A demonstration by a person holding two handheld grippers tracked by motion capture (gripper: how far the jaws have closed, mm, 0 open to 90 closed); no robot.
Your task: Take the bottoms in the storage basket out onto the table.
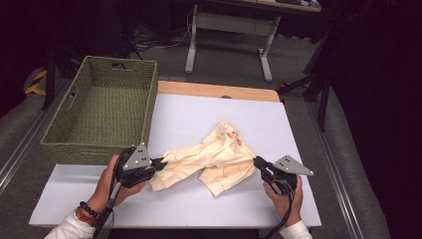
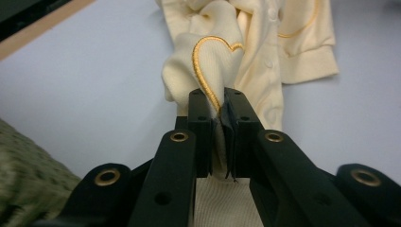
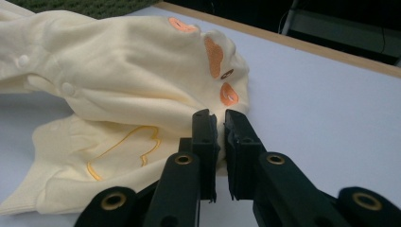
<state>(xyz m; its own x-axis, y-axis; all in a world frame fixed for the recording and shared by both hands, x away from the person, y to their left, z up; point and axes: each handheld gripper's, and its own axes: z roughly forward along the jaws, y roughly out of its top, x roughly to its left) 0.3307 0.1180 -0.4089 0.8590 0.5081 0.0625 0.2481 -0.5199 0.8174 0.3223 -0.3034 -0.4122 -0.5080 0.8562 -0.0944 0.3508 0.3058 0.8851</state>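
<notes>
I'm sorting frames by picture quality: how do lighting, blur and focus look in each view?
High view: the white table is evenly lit and sharp, while the room behind falls into darkness. Left gripper view: the cream garment is crisp, the green basket at the lower left is blurred. Right gripper view: the garment's orange patches are clear, the near jaw bases are soft.

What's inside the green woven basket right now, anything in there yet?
In the high view the basket shows only its own woven floor and far wall. The floor strip just behind its near wall is hidden. The cream garment lies on the table, pinched by both grippers.
</notes>
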